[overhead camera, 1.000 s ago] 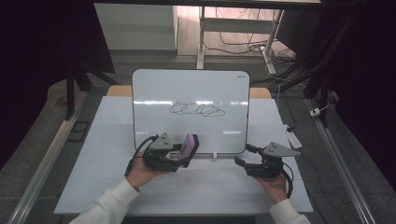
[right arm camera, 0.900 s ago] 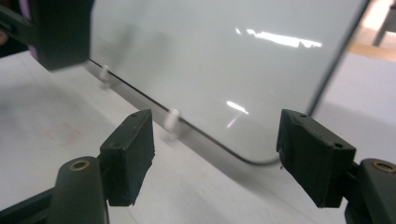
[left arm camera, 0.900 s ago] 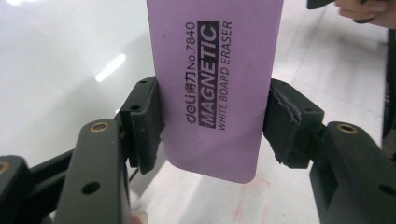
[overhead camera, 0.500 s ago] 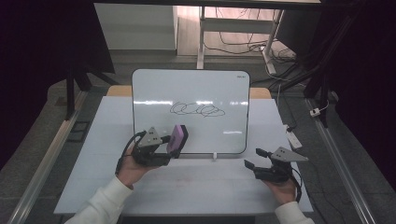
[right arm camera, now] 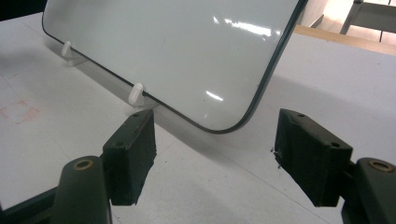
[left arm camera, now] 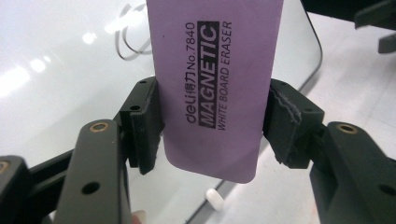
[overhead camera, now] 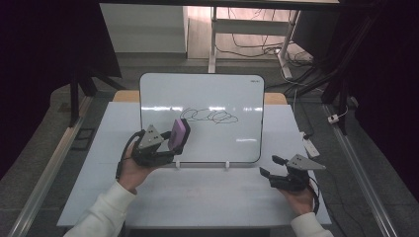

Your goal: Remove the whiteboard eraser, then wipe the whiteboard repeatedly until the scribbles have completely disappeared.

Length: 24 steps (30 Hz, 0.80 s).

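While the left gripper (overhead camera: 165,143) clamps the purple eraser (overhead camera: 179,134) just below-left of the scribble (overhead camera: 210,116) on the whiteboard (overhead camera: 247,94), it should press flat and sweep across; the right gripper (overhead camera: 269,166), empty, jaws just closing, waits near the whiteboard's lower right corner.

Left gripper (overhead camera: 165,148) jaws clamped; right gripper (overhead camera: 271,166) jaws closing, empty.

purple eraser (left arm camera: 215,84) reads "deli no.7840 magnetic white board eraser".
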Available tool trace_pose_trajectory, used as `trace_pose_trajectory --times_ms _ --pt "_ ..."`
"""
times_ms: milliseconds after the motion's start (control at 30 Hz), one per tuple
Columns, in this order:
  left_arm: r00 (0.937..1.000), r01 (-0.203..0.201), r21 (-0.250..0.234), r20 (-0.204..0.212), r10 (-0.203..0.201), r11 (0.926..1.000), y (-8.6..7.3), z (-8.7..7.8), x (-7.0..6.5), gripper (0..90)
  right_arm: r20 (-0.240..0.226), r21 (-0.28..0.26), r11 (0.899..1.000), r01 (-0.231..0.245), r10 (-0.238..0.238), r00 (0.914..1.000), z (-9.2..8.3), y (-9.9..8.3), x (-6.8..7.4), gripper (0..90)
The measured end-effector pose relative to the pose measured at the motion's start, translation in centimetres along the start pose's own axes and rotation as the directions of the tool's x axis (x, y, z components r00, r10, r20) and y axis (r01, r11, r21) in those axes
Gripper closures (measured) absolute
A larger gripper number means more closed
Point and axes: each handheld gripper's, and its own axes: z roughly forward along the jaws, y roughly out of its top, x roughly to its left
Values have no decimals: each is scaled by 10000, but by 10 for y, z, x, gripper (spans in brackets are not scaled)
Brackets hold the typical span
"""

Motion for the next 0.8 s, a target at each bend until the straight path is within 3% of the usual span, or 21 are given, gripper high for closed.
trace_pose_trajectory --times_ms 200,300,500,800 --pt "9995 221 -153 -204 -224 9996 5 -1 12 414 24 -148 9998 -160 161 9999 0 1 -2 286" --pt "9992 125 -129 -381 -130 9998 12 -1 16 414 21 -87 9999 -113 113 9999 2 1 -3 286" --pt "9975 -134 103 -694 141 9999 24 4 15 414 -17 -8 10000 -36 36 10000 2 1 -1 284" --pt "9929 -174 296 -1175 208 9994 34 13 15 414 -5 -21 10000 60 -60 10000 0 0 0 285"
